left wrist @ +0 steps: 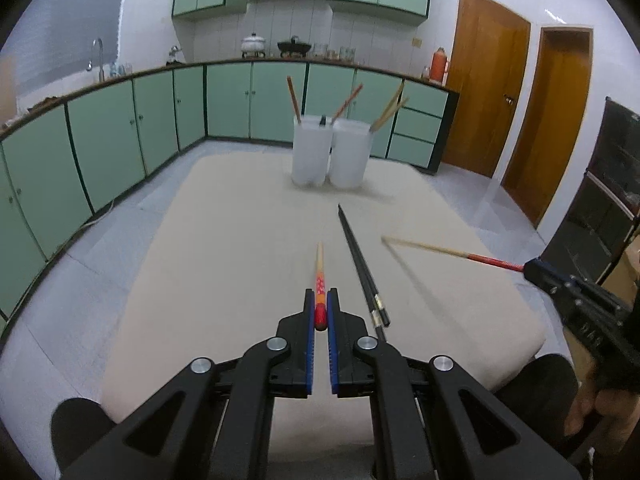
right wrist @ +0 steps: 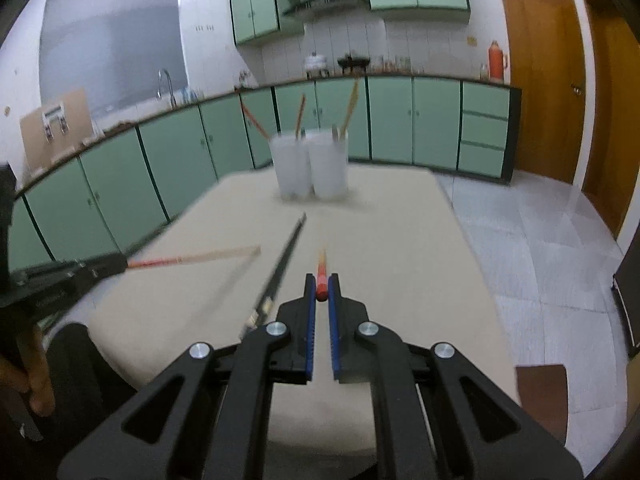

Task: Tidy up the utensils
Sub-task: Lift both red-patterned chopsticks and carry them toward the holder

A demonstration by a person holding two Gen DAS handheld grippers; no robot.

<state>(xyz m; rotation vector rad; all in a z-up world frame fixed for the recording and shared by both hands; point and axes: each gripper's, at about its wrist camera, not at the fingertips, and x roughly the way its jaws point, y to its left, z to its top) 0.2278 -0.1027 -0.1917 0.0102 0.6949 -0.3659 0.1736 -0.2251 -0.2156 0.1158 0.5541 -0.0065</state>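
My left gripper (left wrist: pixel 320 296) is shut on the red end of a wooden chopstick (left wrist: pixel 319 264) that points out over the beige table (left wrist: pixel 224 240). My right gripper (right wrist: pixel 321 280) is shut on a like red-ended chopstick (right wrist: pixel 322 266). Each gripper also shows in the other's view, the right gripper (left wrist: pixel 536 270) and the left gripper (right wrist: pixel 116 264), holding its stick above the table. A pair of black chopsticks (left wrist: pixel 360 268) lies on the table between them. At the far end stand two white holders (left wrist: pixel 312 152) (left wrist: pixel 351 154) with several chopsticks upright inside.
Green base cabinets (left wrist: pixel 120 128) run along the left and back walls, with a sink tap (left wrist: pixel 98 50) and pots on the counter. Brown doors (left wrist: pixel 484 92) stand at the right. A person's hand (right wrist: pixel 36 384) holds the left gripper's handle.
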